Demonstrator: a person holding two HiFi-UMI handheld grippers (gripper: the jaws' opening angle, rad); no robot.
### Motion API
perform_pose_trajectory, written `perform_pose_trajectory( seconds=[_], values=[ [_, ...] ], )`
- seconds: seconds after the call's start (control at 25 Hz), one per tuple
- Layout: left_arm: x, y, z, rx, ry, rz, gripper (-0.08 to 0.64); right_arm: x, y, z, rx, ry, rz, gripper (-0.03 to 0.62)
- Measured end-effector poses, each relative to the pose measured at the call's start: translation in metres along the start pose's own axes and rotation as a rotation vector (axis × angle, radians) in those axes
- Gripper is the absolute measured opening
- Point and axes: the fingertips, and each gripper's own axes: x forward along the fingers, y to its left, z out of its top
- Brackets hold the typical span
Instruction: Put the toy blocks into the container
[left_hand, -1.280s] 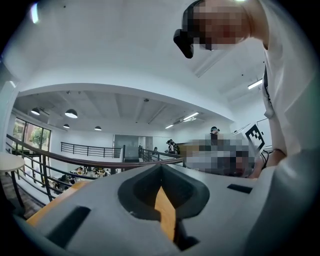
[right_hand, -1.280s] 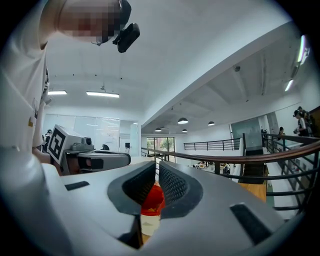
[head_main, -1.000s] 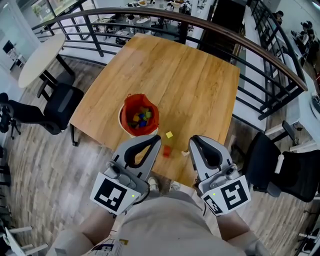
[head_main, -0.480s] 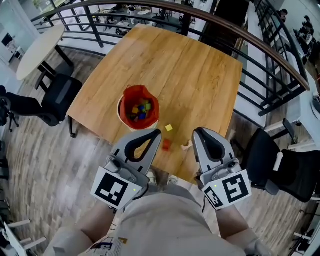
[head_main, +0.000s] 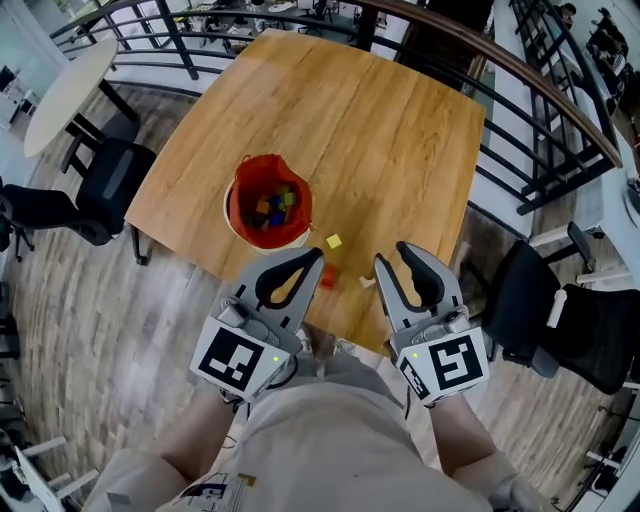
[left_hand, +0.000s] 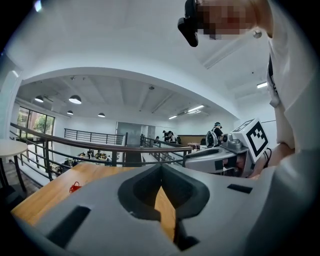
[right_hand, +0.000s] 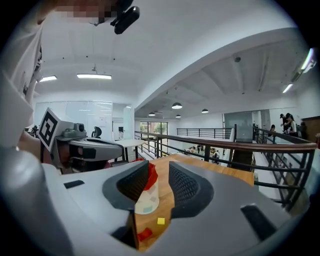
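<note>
A white container with a red lining stands on the wooden table and holds several coloured blocks. Beside it lie a yellow block, a red block and a small pale block, all near the table's front edge. My left gripper hovers just short of the red block, its jaws met at the tips and empty. My right gripper hangs by the pale block; its jaws have just been opening and nothing is between them. The right gripper view shows, past my right gripper, the container, yellow block and red block.
A dark railing runs behind and to the right of the table. Black chairs stand at the left and right. A round white table is at the far left. The person's torso fills the bottom of the head view.
Both grippers have sunk toward the table's front edge. The right gripper's jaws, closed before, now stand apart. The blocks and container have not moved on the table.
</note>
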Motion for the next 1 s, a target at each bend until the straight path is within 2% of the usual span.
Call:
perform_pose_trajectory(
  seconds=[0.32,0.52,0.72,1.0],
  values=[
    [0.022,0.0,-0.027,0.029,0.035,-0.024,0.012,0.008,-0.008,-0.044,0.005,0.116,0.015,0.166],
    [0.034,0.001,-0.043,-0.002,0.082,-0.036,0.012,0.013,-0.011,-0.081,0.019,0.204,0.024,0.189],
    [0.045,0.008,-0.062,0.008,0.097,-0.029,0.012,0.019,-0.014,-0.117,0.023,0.293,0.038,0.204],
    [0.066,0.012,-0.099,-0.04,0.155,-0.056,0.012,0.032,-0.025,-0.166,0.037,0.399,0.047,0.226]
  ],
)
